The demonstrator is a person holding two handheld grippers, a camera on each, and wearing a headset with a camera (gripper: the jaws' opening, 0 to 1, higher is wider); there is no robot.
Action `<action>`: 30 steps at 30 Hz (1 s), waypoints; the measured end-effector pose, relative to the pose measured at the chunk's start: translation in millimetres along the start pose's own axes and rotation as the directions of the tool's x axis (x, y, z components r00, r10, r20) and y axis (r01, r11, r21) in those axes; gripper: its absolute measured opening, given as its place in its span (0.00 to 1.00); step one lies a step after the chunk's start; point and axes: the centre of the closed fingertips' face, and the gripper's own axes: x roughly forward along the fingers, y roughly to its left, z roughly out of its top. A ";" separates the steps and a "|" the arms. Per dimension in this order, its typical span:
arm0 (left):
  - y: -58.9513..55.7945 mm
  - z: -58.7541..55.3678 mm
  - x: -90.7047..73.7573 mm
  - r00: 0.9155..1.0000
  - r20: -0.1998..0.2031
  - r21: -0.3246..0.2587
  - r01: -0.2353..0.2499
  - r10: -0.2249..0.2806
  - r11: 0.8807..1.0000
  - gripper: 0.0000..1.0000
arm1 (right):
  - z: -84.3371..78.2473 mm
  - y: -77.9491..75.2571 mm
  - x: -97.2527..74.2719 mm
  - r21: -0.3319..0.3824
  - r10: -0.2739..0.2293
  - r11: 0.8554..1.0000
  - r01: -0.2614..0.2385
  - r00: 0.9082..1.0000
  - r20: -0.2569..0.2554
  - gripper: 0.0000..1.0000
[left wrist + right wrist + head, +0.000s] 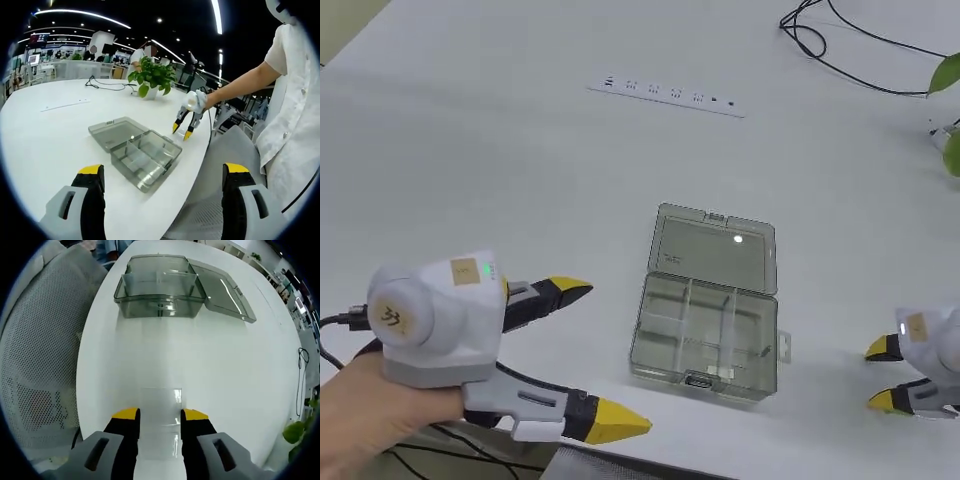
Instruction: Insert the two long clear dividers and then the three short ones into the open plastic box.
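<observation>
Lower centre of right gripper view: clear divider point(161, 397) between half-parted right gripper point(160, 413) tips, grip unclear; left gripper point(163, 168) wide open, empty.

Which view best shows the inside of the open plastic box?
The head view: it looks down into the plastic box, showing its inner partitions. The left gripper view shows the box at a slant; the right gripper view sees mostly its front wall.
</observation>
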 end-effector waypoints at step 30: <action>5.5 31.5 0.0 0.999 0.036 0.020 -0.019 0.018 1.000 0.96 | 71.4 3.6 -70.9 -0.032 -0.149 0.987 0.155 0.978 0.149 0.32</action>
